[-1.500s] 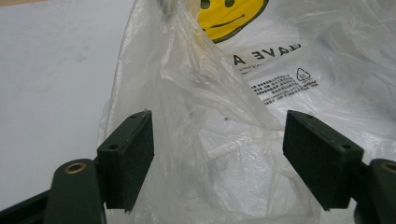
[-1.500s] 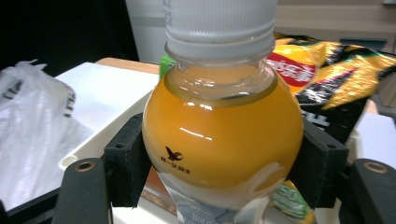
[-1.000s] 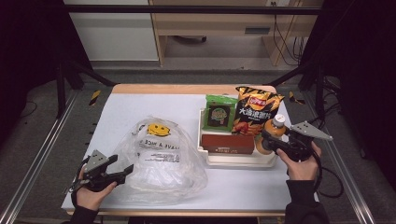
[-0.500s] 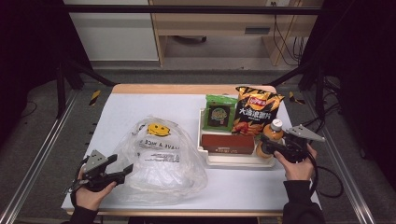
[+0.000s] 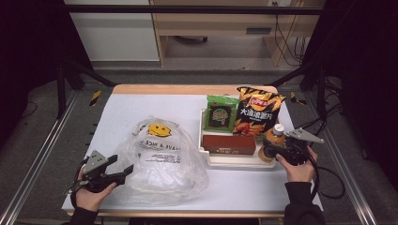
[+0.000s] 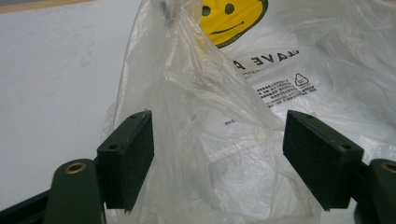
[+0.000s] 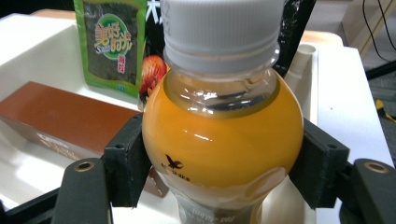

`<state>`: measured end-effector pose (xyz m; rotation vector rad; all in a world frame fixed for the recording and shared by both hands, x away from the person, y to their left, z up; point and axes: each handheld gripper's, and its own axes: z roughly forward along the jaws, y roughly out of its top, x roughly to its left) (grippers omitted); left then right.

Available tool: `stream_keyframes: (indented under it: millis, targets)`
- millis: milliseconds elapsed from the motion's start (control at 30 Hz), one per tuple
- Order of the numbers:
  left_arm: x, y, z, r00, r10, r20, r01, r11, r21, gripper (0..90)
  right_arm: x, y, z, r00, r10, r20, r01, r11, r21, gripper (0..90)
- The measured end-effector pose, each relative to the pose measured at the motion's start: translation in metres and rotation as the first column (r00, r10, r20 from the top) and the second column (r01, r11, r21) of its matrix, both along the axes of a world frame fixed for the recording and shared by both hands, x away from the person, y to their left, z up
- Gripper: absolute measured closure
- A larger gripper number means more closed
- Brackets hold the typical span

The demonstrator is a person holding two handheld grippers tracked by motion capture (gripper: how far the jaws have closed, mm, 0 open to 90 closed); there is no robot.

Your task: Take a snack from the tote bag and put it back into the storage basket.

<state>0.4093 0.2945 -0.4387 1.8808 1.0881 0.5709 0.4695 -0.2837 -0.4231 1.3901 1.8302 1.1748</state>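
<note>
Your right gripper is clamping round clear plastic bottle of orange juice, pads touching both sides, bottle upright at lower right of white tray. Your left gripper is holding jaws wide around clear plastic smiley bag fold, lower left, not pinching. Bottle's long axis is running vertical; bag is lying leftward.

Between the right gripper's fingers: round orange plastic juice bottle, in white tray. Beyond them: flat brown box, green snack packet. Between the left gripper's fingers: clear plastic bag, seemingly unpinched.
</note>
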Motion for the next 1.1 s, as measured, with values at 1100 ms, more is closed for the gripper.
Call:
stream_keyframes:
  millis: [1100]
  targets:
    - [0.0,0.029,0.016,0.9944,0.083,0.066,-0.078,0.9944,-0.071,18.4,-0.056,-0.011,-0.003,0.9992,0.018,0.035,-0.016,0.999,-0.045,10.5]
